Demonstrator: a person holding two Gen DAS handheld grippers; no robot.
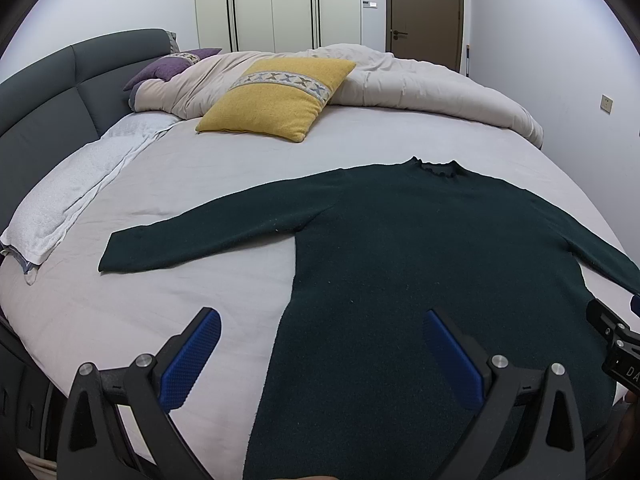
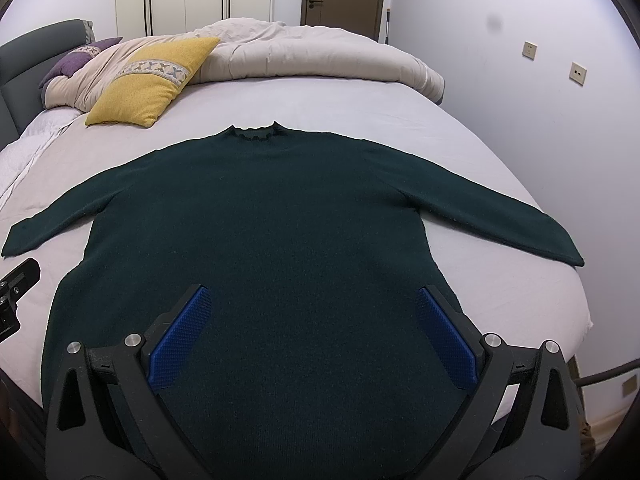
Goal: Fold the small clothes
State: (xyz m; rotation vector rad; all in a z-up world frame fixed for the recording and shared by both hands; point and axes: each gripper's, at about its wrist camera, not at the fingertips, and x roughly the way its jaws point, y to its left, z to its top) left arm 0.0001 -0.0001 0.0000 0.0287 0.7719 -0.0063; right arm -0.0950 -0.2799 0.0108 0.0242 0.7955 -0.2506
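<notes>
**Sweater laid out, fold not begun**

Left gripper point(image 1: 320, 354) and right gripper point(image 2: 314, 332) hover above the hem, jaws wide, holding nothing. Dark green sweater point(image 2: 256, 216) lies flat on the bed point(image 1: 200, 184), sleeves spread. Next move likely calls for pinching a sleeve point(image 1: 192, 236) and carrying it inward. Yellow pillow point(image 1: 276, 96) beyond.

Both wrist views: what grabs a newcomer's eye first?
The dark green sweater, spread flat with both sleeves out, fills the near half of the bed. Behind it, a yellow cushion leans on the rumpled duvet. Both grippers' jaws stand wide open, empty.
</notes>
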